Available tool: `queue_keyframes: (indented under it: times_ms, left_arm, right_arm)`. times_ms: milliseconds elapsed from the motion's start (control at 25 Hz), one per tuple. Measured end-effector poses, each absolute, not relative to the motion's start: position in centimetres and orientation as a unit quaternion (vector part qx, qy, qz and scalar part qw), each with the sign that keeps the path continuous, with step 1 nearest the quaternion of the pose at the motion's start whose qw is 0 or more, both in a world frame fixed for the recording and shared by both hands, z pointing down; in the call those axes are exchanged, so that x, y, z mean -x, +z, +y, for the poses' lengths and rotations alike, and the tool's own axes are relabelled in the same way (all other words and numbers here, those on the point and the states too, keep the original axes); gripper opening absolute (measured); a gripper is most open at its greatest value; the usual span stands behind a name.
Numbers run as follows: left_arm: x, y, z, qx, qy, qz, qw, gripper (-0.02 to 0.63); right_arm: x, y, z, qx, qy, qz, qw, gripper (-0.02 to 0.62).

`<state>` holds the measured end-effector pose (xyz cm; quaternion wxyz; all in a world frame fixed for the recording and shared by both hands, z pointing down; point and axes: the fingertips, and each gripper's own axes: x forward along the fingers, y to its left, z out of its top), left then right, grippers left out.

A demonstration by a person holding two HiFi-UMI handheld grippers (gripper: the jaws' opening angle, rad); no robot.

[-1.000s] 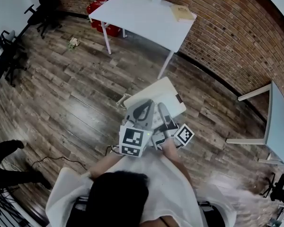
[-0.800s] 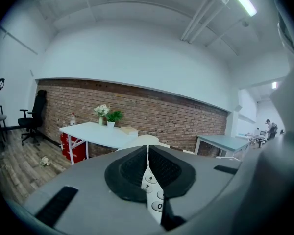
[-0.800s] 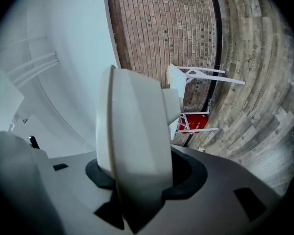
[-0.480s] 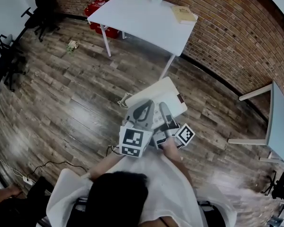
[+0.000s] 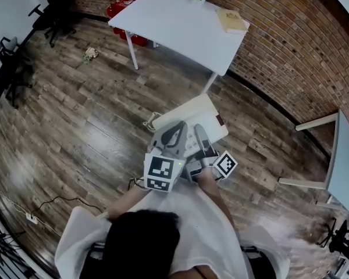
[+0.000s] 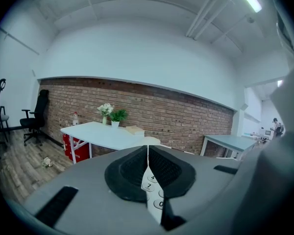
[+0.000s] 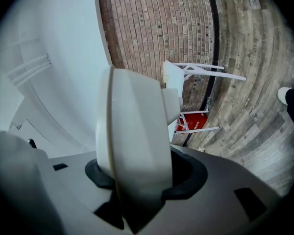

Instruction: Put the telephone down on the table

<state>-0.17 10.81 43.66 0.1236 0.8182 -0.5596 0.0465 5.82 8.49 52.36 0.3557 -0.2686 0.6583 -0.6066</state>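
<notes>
Phone: the telephone (image 5: pixel 193 120) is up in the air over the wood floor (image 5: pixel 93 109), well short of the white counter (image 5: pixel 174 25).
Left: the left hand-held gripper (image 5: pixel 175 133) is pinching the thin keypad edge between its jaws.
Right: the right hand-held gripper (image 5: pixel 200 135) is clamped on the chunky body.
Tip: I'd keep both pinches firm and the phone level. Pick a bare spot clear of the tan book (image 5: pixel 232 21), and only let go once it's sitting flat.

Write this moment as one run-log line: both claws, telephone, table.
left claw: grips telephone | right claw: grips telephone | telephone: in air | table: ahead
</notes>
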Motion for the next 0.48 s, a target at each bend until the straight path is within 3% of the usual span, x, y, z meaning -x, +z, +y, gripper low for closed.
queue_keyframes:
  times_ms: [480]
  left_arm:
    - [-1.6, 44.2, 1.2, -0.812, 0.058, -0.565, 0.134, 0.032]
  right_arm:
    - [-7.1, 52.6, -1.1, 0.265, -0.617, 0.662, 0.333, 0.236]
